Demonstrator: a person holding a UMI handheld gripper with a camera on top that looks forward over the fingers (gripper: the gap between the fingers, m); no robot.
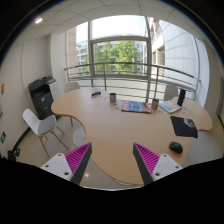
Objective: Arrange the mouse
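A small black mouse [176,147] lies on the wooden table [110,125], near its right edge, just this side of a black mouse pad [184,126]. My gripper [112,160] is held high above the table's near side, well left of the mouse. Its fingers stand wide apart with nothing between them; the magenta pads [78,157] show on both inner faces.
A colourful book [136,106], a cup [113,98] and a small dark item [96,94] lie at the table's far side. A monitor [181,98] stands at the far right. A white chair [42,124] and a printer stand [42,95] are on the left. Large windows lie beyond.
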